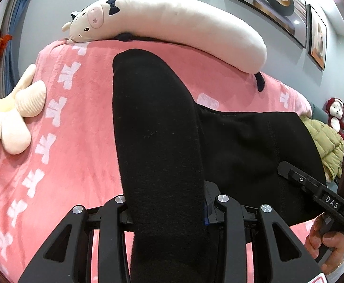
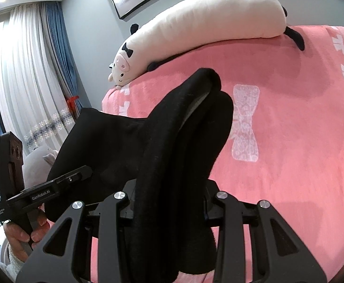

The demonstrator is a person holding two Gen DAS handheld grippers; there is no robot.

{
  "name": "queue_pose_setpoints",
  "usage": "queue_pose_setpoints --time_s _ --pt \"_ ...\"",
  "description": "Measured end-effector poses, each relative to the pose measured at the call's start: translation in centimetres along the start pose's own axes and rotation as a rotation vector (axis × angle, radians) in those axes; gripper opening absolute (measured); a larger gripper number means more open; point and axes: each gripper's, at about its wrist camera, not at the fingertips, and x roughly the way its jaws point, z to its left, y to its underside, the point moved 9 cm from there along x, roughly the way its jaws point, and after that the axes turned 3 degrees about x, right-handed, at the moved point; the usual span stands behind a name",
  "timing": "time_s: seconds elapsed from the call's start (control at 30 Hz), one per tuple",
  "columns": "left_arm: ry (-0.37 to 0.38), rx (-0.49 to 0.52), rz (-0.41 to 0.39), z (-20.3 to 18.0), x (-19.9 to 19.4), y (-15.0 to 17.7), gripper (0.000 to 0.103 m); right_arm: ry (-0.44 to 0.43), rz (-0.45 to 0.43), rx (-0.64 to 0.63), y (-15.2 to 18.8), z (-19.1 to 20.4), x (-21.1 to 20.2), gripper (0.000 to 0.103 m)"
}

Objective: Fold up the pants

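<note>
The black pants (image 1: 153, 122) hang lifted over the pink blanket (image 1: 77, 122). In the left wrist view my left gripper (image 1: 167, 202) is shut on a thick fold of them that rises away from the camera and hides the fingertips. The rest of the pants stretches right to my right gripper (image 1: 287, 172), held by a hand at the frame's edge. In the right wrist view my right gripper (image 2: 169, 198) is shut on a bunched, doubled edge of the pants (image 2: 183, 129). The cloth spans left to the left gripper (image 2: 84, 172).
A long white cow-shaped pillow (image 1: 172, 21) lies along the far side of the bed. A cream flower plush (image 1: 13, 118) sits at the left, a green padded jacket (image 1: 325, 141) and a red-hooded doll (image 1: 336, 115) at the right. Curtains (image 2: 30, 70) hang beyond the bed.
</note>
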Motion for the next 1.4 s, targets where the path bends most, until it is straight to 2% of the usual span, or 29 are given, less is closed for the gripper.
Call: queue_pose_setpoints --time_s 0.17,0.23,0.27,0.3,0.33,0.37,0.4,0.43,0.47,0.5,0.57,0.63,0.7,0.77,0.9,0.93,0.97,1.03,1.07,1.13,1.17,1.2,1.27,1.3,1.33,1.37,1.4 --pt "0.007 -0.029 0.006 1.9 5.7 -0.2 0.035 0.002 0.03 0.04 0.8 -4.4 5.9 0.039" --pt "-0.013 -0.043 0.029 3.2 9.3 0.7 0.044 0.006 0.063 0.102 2.5 -7.5 8.8 0.046" --pt "-0.023 -0.076 0.038 4.2 11.6 1.9 0.048 0.059 0.095 0.14 4.6 -10.6 11.2 0.051" --pt "-0.043 -0.1 0.046 5.2 13.3 3.1 0.062 0.106 0.113 0.146 5.9 -12.5 12.4 0.057" --pt "-0.108 -0.13 0.081 6.9 16.2 5.4 0.076 0.184 0.136 0.137 7.6 -14.9 13.6 0.057" --pt "-0.178 -0.144 0.134 8.7 18.8 8.2 0.075 0.321 0.183 0.144 10.2 -18.6 14.3 0.057" --pt "-0.223 -0.141 0.186 9.9 20.2 10.2 0.074 0.367 0.206 0.156 11.3 -19.9 14.1 0.056" --pt "-0.266 -0.148 0.259 11.1 21.2 12.4 0.066 0.372 0.209 0.178 12.2 -20.7 13.4 0.053" --pt "-0.269 -0.167 0.304 12.0 21.4 13.9 0.062 0.326 0.191 0.198 12.4 -20.5 12.3 0.048" --pt "-0.25 -0.194 0.317 12.4 21.1 14.6 0.061 0.295 0.187 0.184 12.3 -19.7 11.7 0.047" --pt "-0.223 -0.213 0.257 12.5 19.5 13.8 0.061 0.279 0.19 0.098 11.2 -17.8 11.6 0.047" --pt "-0.248 -0.15 0.23 11.5 19.1 12.1 0.064 0.268 0.197 0.036 9.9 -16.4 12.9 0.052" --pt "-0.252 -0.103 0.23 10.2 19.9 10.5 0.072 0.278 0.206 -0.01 8.8 -16.1 15.5 0.071" --pt "-0.248 -0.078 0.256 9.2 21.8 9.6 0.074 0.334 0.241 -0.031 8.7 -17.7 18.2 0.072" --pt "-0.244 -0.089 0.322 8.7 25.4 9.7 0.076 0.385 0.345 0.036 10.6 -21.8 22.3 0.072" --pt "-0.252 -0.094 0.329 8.9 26.0 10.0 0.076 0.395 0.366 0.046 11.1 -22.7 23.1 0.069" --pt "-0.265 -0.1 0.331 9.2 26.4 10.2 0.076 0.362 0.408 0.051 11.8 -23.1 24.0 0.039" --pt "-0.276 -0.11 0.323 9.7 27.0 10.1 0.076 0.353 0.386 0.018 10.8 -22.4 23.9 0.011" --pt "-0.275 -0.109 0.32 9.7 27.1 10.0 0.076 0.27 0.342 0.01 9.0 -20.7 23.3 0.003" --pt "-0.272 -0.084 0.301 9.5 27.3 9.6 0.076 0.217 0.243 -0.006 6.0 -19.1 22.0 0.003" --pt "-0.279 -0.072 0.299 9.3 27.3 9.7 0.077 0.256 0.225 -0.049 5.4 -19.6 22.1 0.004" --pt "-0.294 -0.051 0.304 9.2 27.8 9.8 0.077 0.322 0.259 -0.08 6.0 -21.0 22.9 0.006" --pt "-0.31 -0.027 0.339 9.1 28.9 10.5 0.078 0.401 0.434 -0.04 9.6 -24.6 24.5 0.011" --pt "-0.309 -0.019 0.367 9.1 29.6 11.2 0.078 0.408 0.45 -0.013 10.5 -25.3 24.0 0.015" --pt "-0.312 -0.029 0.411 9.4 30.0 12.2 0.078 0.397 0.419 -0.002 10.6 -25.1 22.9 0.016" --pt "-0.302 -0.048 0.421 9.6 29.8 12.6 0.078 0.382 0.376 -0.003 10.6 -24.4 20.8 0.02" --pt "-0.287 -0.065 0.416 9.7 29.4 12.8 0.078 0.366 0.354 0.005 10.7 -23.7 19.2 0.043"
